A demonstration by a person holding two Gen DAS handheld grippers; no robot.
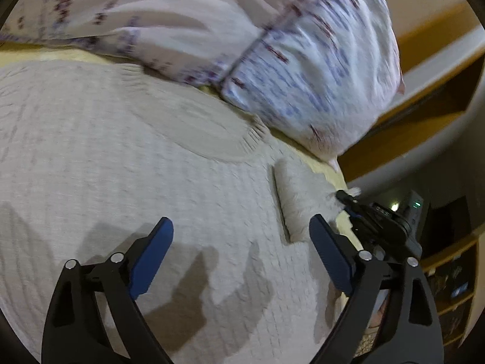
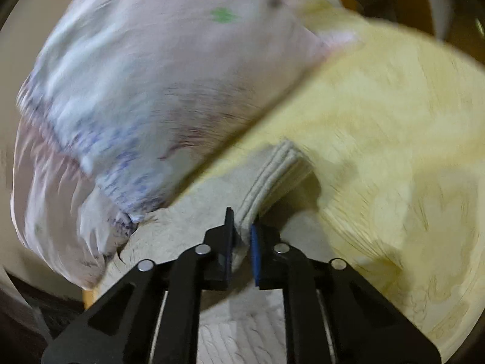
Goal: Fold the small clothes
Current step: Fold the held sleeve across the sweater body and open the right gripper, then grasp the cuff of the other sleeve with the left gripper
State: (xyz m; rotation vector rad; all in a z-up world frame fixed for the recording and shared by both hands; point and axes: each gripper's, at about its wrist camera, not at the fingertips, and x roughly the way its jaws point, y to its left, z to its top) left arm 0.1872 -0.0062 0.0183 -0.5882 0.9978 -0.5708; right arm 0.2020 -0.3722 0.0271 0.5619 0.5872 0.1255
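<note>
Yellow bedding point(image 1: 336, 176) shows only as a thin strip in the left wrist view, because a beige knitted garment point(image 1: 121, 151) lies spread flat over most of it. At the far edge of the bed sits a pillow point(image 1: 303, 69) with a blue and red print, and wooden shelves point(image 1: 448, 273) stand off to the right. The left gripper point(image 1: 241, 251) hovers over the garment with its jaws wide apart and nothing between them. This view alone catches the right gripper point(image 1: 348, 198) from outside, at the garment's right edge, with pale fabric at its tip.

From the right wrist view, blurred, the yellow bedding point(image 2: 379, 106) fills the right half and the pillow point(image 2: 136, 91) the upper left. Here the grip is plain: the right gripper point(image 2: 242, 233) is closed tight on a ribbed edge of the beige knitted garment point(image 2: 272, 170), which rises in a fold from the jaws and stands lifted off the bedding. More of the knit lies beneath the gripper. The left gripper does not appear in this view.
</note>
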